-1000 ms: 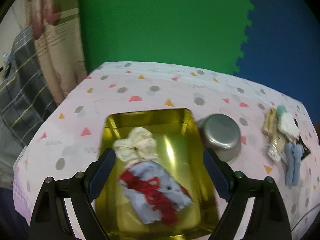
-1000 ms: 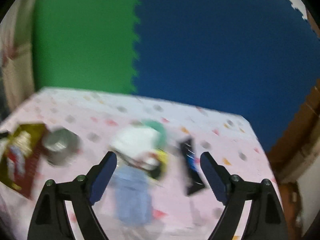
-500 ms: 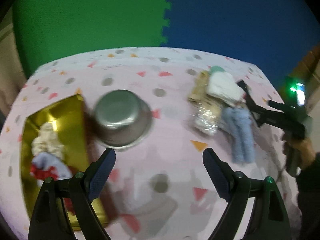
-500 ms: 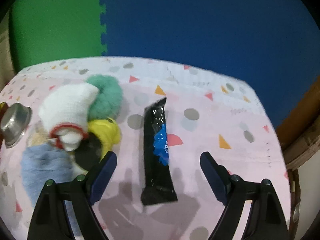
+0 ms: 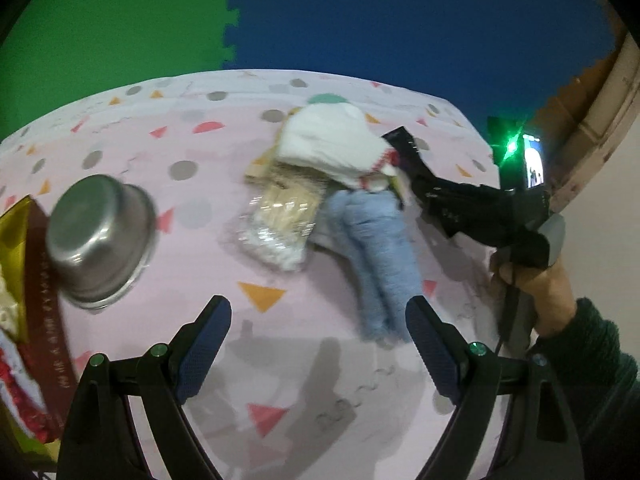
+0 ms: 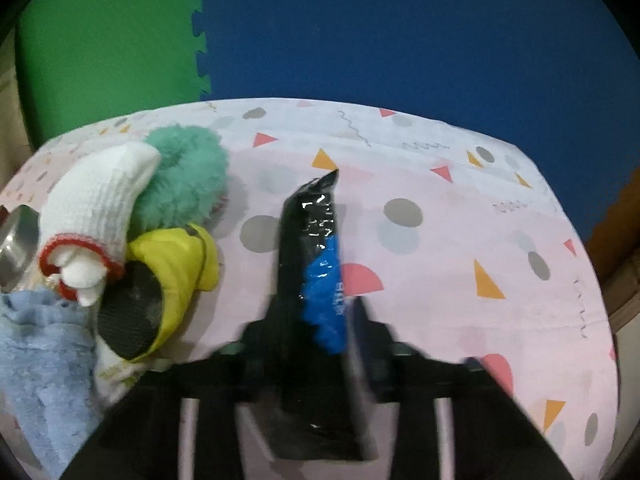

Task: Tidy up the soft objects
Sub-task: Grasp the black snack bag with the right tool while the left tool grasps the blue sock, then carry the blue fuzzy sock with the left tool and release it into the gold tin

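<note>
Pink cloth dotted with grey circles and coloured triangles covers the bench (image 6: 440, 240). On it, a black and blue foil packet (image 6: 316, 264) lies lengthwise between the fingers of the right gripper (image 6: 316, 320), whose jaws have just been closing; they look blurred and stand tight against the packet's sides. To the packet's left sits a heap of soft things: a white sock with a red cuff (image 6: 96, 208), a fluffy green scrunchie (image 6: 188, 180) behind it, a yellow and black pouch (image 6: 168, 276) in front, and a pale blue fuzzy cloth (image 6: 40, 360) at the near left. From the left wrist view, the left gripper (image 5: 318, 344) hovers over bare cloth with its fingers spread wide and nothing between them. Beyond it lie a clear crinkled bag (image 5: 280, 216) and the blue cloth just beside it. An upturned steel bowl (image 5: 100, 236) sits at the left, next to a gold tray (image 5: 16, 232) holding cream and red fabric. At the right a hand (image 5: 536, 284) in a dark sleeve holds the other gripper.
</note>
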Available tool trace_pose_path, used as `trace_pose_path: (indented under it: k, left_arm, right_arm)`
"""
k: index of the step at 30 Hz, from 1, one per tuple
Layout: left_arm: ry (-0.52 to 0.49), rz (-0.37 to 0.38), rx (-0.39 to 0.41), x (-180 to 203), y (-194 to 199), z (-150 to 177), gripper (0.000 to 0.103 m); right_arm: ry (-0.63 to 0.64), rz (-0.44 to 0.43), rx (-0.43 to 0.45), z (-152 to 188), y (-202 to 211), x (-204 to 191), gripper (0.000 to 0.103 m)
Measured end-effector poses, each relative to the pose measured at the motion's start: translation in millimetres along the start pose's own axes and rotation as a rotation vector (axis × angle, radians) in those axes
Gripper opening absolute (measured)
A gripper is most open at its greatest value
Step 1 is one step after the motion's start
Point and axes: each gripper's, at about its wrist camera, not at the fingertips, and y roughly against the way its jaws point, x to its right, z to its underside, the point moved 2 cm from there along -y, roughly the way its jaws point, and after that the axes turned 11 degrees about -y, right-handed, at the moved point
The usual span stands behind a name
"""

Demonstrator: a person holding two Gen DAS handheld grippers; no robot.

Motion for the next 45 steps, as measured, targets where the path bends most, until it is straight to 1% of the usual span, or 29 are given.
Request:
trace_pose_path:
  k: [5,12,17,19,20,21,22,23,24,27,29,32,37,40,45]
  left_arm:
    - [0.007,0.066,-0.01,14,-15,-4,0.087]
    - [0.026,0.072,-0.035,24,-40,-10,0.087]
    - [0.064,0.077,-0.06,24,-61,-15,0.086]
    - [0.073,0.067,-0.077,23,-70,-17,0.074]
    - [0.073,0.074,-0.079,23,-71,-16,0.061]
    - [0.07,0.063,-0.08,23,-72,-16,0.054]
    - [0.049,0.072,-0.076,25,-71,-17,0.046]
    - [0.03,0.113,-0.077,29,-70,-18,0.023]
    - [0.024,0.126,-0.08,31,-68,-17,0.019]
    - [-0.009,0.093,-0.062,36,-57,-15,0.017]
    - [-0.022,0.092,-0.065,38,-50,-14,0.017]
    - [-0.028,0.11,-0.057,40,-35,-11,0.016]
    - [-0.107,0.092,-0.027,47,-6,-1,0.016]
    - [-0.124,0.082,-0.021,45,11,7,0.016]
    - [-0.108,0.02,-0.009,25,39,15,0.016]
  right_arm:
    - [-0.033,0.0,-0.005,13,13,5,0.03]
    - [-0.049,0.016,-0.006,38,33,8,0.029]
    - [-0.04,0.027,0.002,42,34,7,0.03]
    - [-0.043,0.023,0.001,42,33,8,0.03]
    - [-0.044,0.022,0.001,42,33,8,0.03]
    - [-0.042,0.024,0.002,42,33,8,0.03]
    - [-0.039,0.027,0.002,42,33,8,0.03]
    - [-0.038,0.028,0.002,41,32,8,0.03]
    - [-0.036,0.03,0.002,42,32,8,0.03]
    - [-0.039,0.025,0.002,42,32,9,0.03]
    - [-0.041,0.023,0.001,42,32,9,0.03]
    - [-0.039,0.025,0.002,42,32,8,0.03]
    - [-0.041,0.024,0.001,42,32,8,0.03]
    - [-0.039,0.027,0.002,42,31,7,0.03]
    - [-0.04,0.027,0.002,42,32,7,0.03]
